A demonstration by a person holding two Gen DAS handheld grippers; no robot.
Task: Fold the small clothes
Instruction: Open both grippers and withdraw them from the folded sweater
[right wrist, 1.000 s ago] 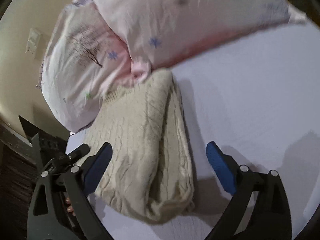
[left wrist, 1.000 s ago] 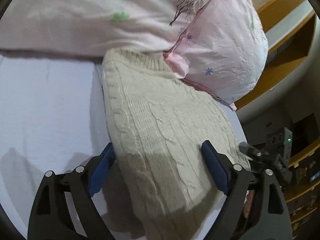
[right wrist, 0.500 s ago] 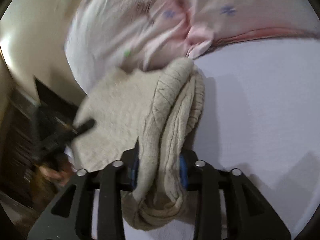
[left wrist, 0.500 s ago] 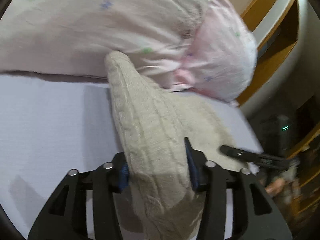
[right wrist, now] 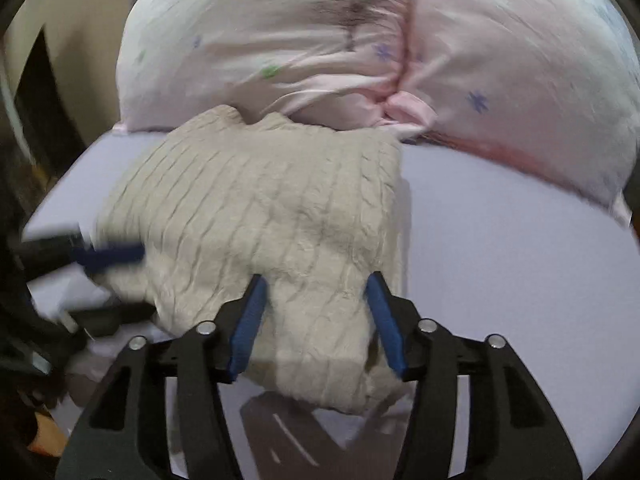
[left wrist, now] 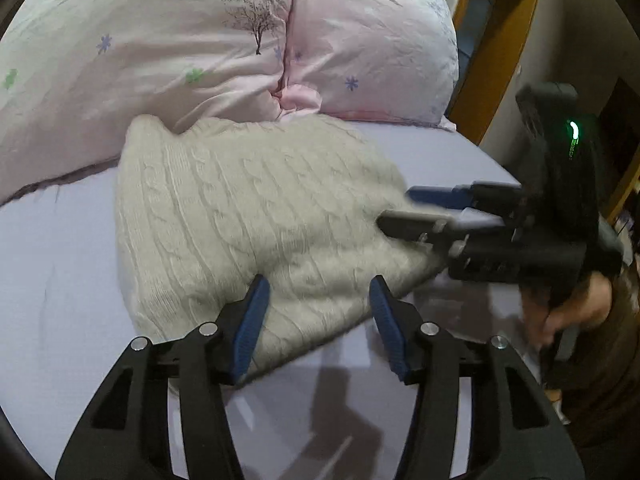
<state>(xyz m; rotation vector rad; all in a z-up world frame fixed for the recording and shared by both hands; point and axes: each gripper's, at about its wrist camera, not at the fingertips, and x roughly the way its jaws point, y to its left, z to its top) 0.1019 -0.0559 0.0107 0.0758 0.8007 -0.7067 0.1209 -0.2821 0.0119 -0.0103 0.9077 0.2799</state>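
A cream cable-knit sweater (left wrist: 248, 208), folded, lies on the lavender bed sheet (left wrist: 56, 264) just in front of the pillows. My left gripper (left wrist: 316, 312) is open, its blue pads at either side of the sweater's near edge. My right gripper (right wrist: 316, 316) is open too, with the sweater (right wrist: 280, 208) between its pads. In the left wrist view the right gripper (left wrist: 420, 208) reaches in from the right at the sweater's right edge. In the right wrist view the left gripper (right wrist: 108, 256) shows blurred at the sweater's left edge.
Two pink flowered pillows (left wrist: 192, 40) lie behind the sweater, also in the right wrist view (right wrist: 360, 40). A wooden shelf frame (left wrist: 500, 40) stands past the bed's right edge. The sheet (right wrist: 500, 260) extends to the right of the sweater.
Both grippers were shut on the lifted sweater half a second ago. They have opened, and the sweater now lies flat, turned crosswise in front of the pillows.
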